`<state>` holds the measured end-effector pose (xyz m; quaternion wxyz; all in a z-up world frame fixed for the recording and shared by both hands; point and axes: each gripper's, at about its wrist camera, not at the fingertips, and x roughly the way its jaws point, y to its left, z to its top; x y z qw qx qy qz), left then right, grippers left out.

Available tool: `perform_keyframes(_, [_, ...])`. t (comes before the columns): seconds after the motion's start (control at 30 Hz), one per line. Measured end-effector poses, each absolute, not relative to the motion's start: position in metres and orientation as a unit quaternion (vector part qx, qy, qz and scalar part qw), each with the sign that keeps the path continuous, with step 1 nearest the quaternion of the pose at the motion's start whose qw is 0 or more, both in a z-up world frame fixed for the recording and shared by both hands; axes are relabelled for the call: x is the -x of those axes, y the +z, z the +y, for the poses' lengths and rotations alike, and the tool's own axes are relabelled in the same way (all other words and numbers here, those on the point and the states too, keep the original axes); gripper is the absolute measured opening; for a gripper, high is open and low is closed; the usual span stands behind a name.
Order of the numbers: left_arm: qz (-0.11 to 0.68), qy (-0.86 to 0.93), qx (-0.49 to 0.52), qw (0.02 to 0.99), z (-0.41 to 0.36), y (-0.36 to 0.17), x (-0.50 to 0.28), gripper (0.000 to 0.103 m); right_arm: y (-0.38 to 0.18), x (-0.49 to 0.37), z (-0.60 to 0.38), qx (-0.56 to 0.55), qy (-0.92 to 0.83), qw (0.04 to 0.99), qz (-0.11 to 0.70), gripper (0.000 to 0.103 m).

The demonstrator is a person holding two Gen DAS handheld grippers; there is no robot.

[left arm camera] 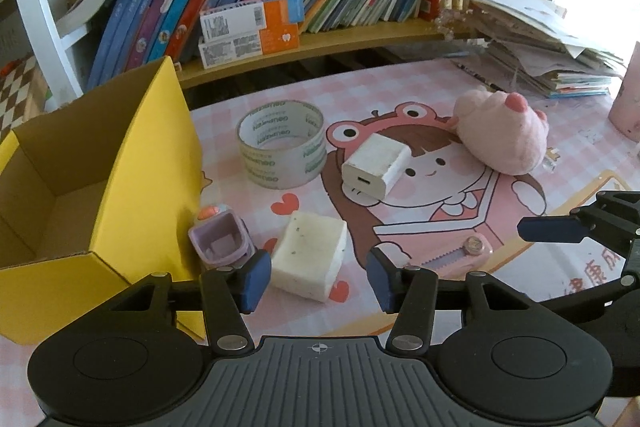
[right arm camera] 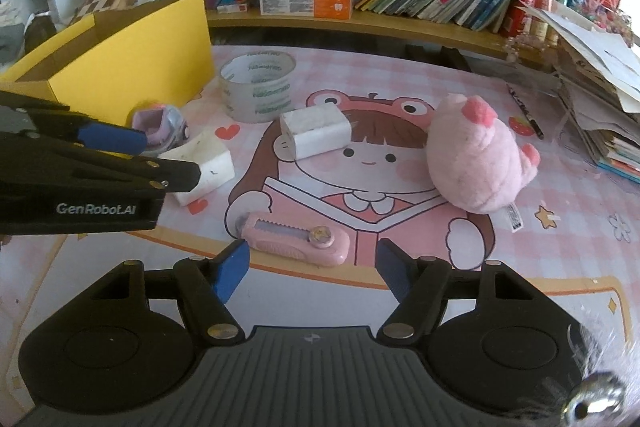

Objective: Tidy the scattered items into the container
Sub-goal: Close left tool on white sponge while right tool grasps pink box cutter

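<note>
Approach step: left claw (left arm camera: pixel 318 277) wide open, empty, near white rectangular foam block (left arm camera: pixel 310 259); right claw (right arm camera: pixel 312 269) open, empty. Next: straddle block, close, lift into yellow cardboard box (left arm camera: pixel 120 187).

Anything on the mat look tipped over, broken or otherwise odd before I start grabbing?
The small purple toy bin lies tipped on its side against the yellow box, opening facing the left camera. The white block looks speckled and grubby. Nothing appears spilled or broken.

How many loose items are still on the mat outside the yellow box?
6: tape roll, charger, plush pig, pink cutter, white block, purple toy beside the yellow box.
</note>
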<state>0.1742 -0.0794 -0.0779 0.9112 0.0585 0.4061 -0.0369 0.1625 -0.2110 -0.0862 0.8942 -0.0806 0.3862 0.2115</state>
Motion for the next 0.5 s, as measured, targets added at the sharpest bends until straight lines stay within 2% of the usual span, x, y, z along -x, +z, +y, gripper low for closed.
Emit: perform_keyframes(0.5, [0.435,-0.034,-0.059,0.898,-0.072,-0.098,-0.197,0.052,-0.103,-0.179,-0.195,0.110,0.234,0.882,0.394,0.069])
